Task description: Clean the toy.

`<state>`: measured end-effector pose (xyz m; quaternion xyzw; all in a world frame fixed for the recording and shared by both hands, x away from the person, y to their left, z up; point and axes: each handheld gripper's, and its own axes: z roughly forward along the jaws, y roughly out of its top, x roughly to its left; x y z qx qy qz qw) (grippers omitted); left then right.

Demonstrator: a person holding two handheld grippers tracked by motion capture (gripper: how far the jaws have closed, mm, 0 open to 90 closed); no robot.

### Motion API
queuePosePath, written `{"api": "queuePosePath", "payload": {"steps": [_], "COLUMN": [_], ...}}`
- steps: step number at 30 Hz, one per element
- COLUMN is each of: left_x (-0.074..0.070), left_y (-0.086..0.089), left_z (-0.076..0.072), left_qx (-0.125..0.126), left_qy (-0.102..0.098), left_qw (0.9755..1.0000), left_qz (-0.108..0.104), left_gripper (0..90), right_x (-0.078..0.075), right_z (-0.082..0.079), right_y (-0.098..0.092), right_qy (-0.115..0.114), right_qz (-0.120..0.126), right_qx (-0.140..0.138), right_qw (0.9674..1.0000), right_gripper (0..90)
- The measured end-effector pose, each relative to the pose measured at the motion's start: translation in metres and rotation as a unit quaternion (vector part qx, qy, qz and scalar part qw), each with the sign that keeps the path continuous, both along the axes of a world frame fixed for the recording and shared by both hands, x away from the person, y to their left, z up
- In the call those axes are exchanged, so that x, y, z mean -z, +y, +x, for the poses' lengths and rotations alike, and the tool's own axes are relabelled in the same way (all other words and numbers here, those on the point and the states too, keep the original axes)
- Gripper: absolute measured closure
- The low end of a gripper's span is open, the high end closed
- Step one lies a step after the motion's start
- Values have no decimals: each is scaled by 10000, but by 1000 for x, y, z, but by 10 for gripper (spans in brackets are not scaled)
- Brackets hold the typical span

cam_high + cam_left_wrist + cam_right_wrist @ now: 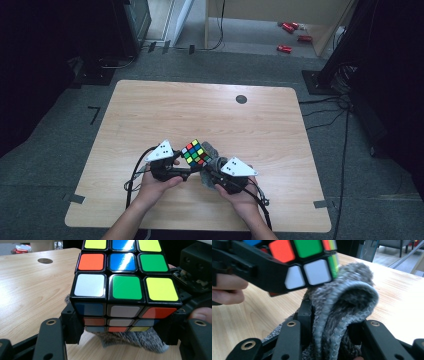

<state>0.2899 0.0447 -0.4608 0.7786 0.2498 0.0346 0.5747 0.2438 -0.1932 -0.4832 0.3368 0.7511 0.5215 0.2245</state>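
- Your left gripper (186, 173) has its jaws closed tight on a scrambled puzzle cube (196, 153), pinching its two opposite sides and holding it above the wooden table (150, 110).
- Your right gripper (209, 176) sits just right of the cube, its jaws partly closed and clamped on a folded grey fuzzy cloth (342, 307).
- The cloth presses against the cube's underside and lower right edge.
- A dark round disc (241, 99) lies on the table well beyond the cube.
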Motion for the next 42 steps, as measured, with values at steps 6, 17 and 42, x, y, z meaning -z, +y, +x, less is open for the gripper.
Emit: {"api": "queuePosePath", "payload": {"steps": [6,17,42], "left_x": [0,-2,4], "left_y": [2,8,6], "left_z": [1,3,5], "left_qx": [-43,-183,-310], "left_qy": [26,14,3], "left_qw": [10000,9998,9991], "left_qz": [-55,-40,304], "left_gripper": [351,351,351], "right_x": [3,2,21], "right_z": [-5,-3,35], "right_y": [13,12,-71], "right_qy": [96,64,909], "right_qz": [-60,-370,-810], "right_qx": [-296,-436,1303], "right_qw": [9995,9983,9840], "right_gripper": [648,636,554]}}
